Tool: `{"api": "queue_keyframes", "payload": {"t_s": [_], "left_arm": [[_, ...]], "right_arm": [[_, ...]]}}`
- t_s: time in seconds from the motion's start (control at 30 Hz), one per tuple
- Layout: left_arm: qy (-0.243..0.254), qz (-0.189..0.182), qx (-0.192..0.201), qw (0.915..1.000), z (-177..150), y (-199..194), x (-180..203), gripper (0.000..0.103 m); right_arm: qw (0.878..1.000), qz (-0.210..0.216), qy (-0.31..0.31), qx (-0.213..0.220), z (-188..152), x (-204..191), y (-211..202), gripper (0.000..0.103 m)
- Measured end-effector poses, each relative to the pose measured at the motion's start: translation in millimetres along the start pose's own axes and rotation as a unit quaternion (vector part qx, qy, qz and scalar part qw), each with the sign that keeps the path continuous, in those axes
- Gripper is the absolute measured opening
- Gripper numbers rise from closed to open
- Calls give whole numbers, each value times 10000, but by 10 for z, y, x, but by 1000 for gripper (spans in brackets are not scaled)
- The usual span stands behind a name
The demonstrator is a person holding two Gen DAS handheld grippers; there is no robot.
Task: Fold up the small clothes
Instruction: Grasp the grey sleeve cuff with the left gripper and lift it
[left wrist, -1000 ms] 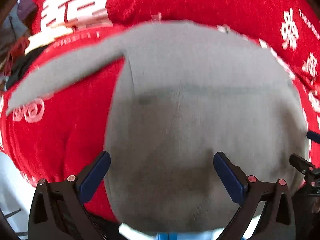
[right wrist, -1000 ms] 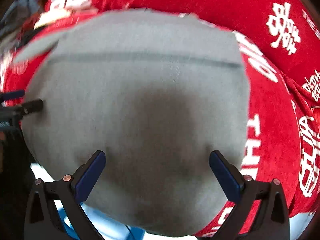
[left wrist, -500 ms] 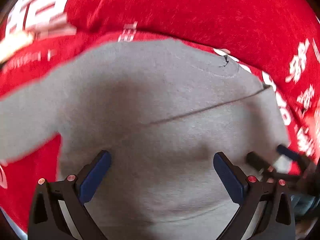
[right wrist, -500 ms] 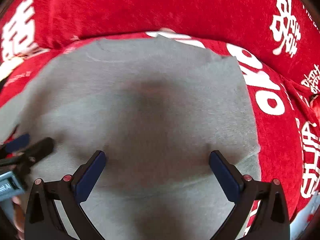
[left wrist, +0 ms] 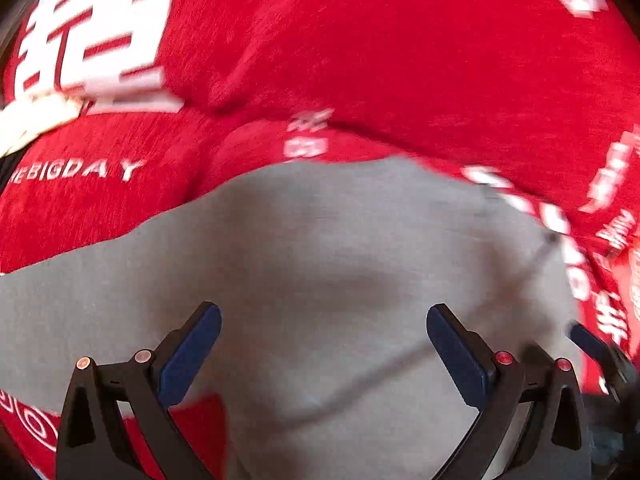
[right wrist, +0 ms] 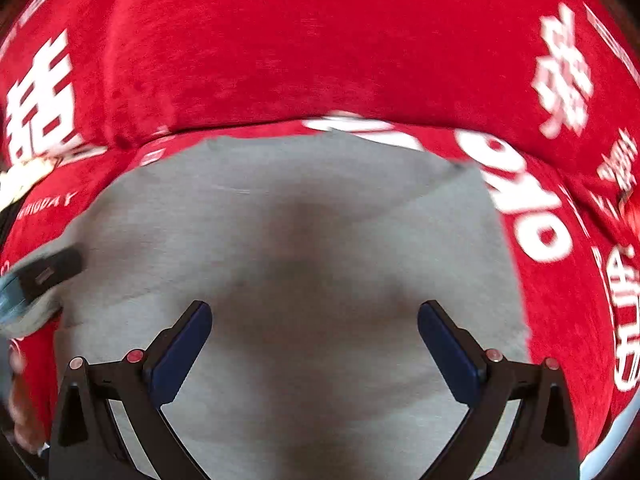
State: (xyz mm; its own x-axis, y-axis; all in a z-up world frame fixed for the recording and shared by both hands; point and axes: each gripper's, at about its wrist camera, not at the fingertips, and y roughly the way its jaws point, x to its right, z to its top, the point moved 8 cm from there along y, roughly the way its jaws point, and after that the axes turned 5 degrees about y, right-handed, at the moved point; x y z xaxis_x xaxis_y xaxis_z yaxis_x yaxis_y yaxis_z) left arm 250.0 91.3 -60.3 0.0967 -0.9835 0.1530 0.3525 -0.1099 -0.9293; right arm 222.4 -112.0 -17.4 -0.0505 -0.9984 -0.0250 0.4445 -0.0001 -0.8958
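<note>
Grey garment (left wrist: 320,264) lies on red cloth (left wrist: 400,60) (white lettering).

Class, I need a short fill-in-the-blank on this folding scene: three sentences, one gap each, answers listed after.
1. The garment lying under both grippers is ____ in colour.
2. It rests on a ____ cloth printed with white characters.
3. The fingers of the right gripper stand ____, gripping nothing.

Missing words: grey; red; open

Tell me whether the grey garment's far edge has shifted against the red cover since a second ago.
Yes. The grey garment now lies lower in view, exposing more red cover beyond its far edge.
</note>
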Motion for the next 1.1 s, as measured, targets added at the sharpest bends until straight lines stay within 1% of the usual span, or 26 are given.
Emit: {"api": "queue_keyframes", "payload": {"t_s": [0.03, 0.07, 0.1, 0.13, 0.17, 0.23, 0.37, 0.4, 0.47, 0.53, 0.57, 0.6, 0.63, 0.67, 0.73, 0.77, 0.83, 0.87, 0.93, 0.97, 1.03, 1.1], "left_arm": [[-241, 148, -189, 9994, -19, 117, -185, 103], [-409, 202, -301, 9985, -55, 175, -328, 103], [-644, 262, -402, 9968, -130, 219, -572, 103], [-761, 257, -390, 9960, -175, 212, -713, 103], [-926, 177, -328, 9950, -253, 173, -922, 103], [-908, -517, -70, 9945, -330, -3, -1046, 103], [-933, -64, 283, 9952, -530, -383, -1479, 103], [-1072, -97, 320, 9937, -623, -460, -1657, 103], [-1265, -533, 492, 9893, -730, -615, -1864, 103], [-1467, -471, 647, 9859, -850, -790, -2135, 103], [-1603, -297, 708, 9841, -937, -900, -2292, 103], [-1809, -127, 808, 9801, -1015, -1022, -2479, 103], [-2026, -146, 913, 9749, -1103, -1123, -2626, 103], [-2276, -294, 1013, 9680, -1182, -1205, -2766, 103], [-3054, -741, 1234, 9413, -1393, -1341, -3095, 103], [-3396, -922, 1269, 9274, -1499, -1347, -3249, 103], [-3651, -1087, 1249, 9161, -1572, -1251, -3388, 103], [-3721, -1211, 1322, 9107, -1574, -1218, -3438, 103], [-3748, -1164, 1547, 9067, -1518, -1256, -3490, 103], [-3790, -1153, 1593, 9042, -1477, -1248, -3519, 103], [-3978, -1207, 1829, 8909, -1416, -1254, -3617, 103], [-4206, -1343, 2018, 8742, -1336, -1222, -3705, 103]], "right_arm": [[9999, -21, -106, -48, 5, -122, 26, 103], [9998, -20, -163, -73, 16, -195, 42, 103], [9997, 15, -234, -87, 26, -290, 39, 103], [9996, 35, -273, -77, 45, -341, 33, 103], [9995, 48, -323, -48, 71, -388, 28, 103], [9992, 26, -405, -27, 121, -480, 64, 103], [9980, 23, -589, -211, 150, -800, 237, 103], [9973, 82, -675, -264, 147, -954, 278, 103], [9957, 181, -836, -347, 124, -1201, 342, 103], [9929, 261, -1015, -565, 41, -1450, 440, 103], [9903, 341, -1098, -779, -44, -1598, 517, 103], [9883, 403, -1140, -926, -120, -1702, 566, 103], [9881, 342, -1197, -903, -165, -1760, 571, 103], [9886, 259, -1264, -775, -171, -1792, 544, 103], [9870, 373, -1389, -722, -219, -1904, 483, 103], [9869, 377, -1440, -630, -236, -1948, 436, 103], [9864, 265, -1574, -386, -238, -2001, 358, 103], [9862, 245, -1610, -304, -237, -2028, 324, 103], [9862, 333, -1611, -196, -239, -2094, 252, 103], [9861, 405, -1602, -154, -231, -2123, 219, 103], [9859, 446, -1611, -97, -179, -2203, 180, 103], [9866, 407, -1575, -129, -142, -2271, 208, 103]]}}
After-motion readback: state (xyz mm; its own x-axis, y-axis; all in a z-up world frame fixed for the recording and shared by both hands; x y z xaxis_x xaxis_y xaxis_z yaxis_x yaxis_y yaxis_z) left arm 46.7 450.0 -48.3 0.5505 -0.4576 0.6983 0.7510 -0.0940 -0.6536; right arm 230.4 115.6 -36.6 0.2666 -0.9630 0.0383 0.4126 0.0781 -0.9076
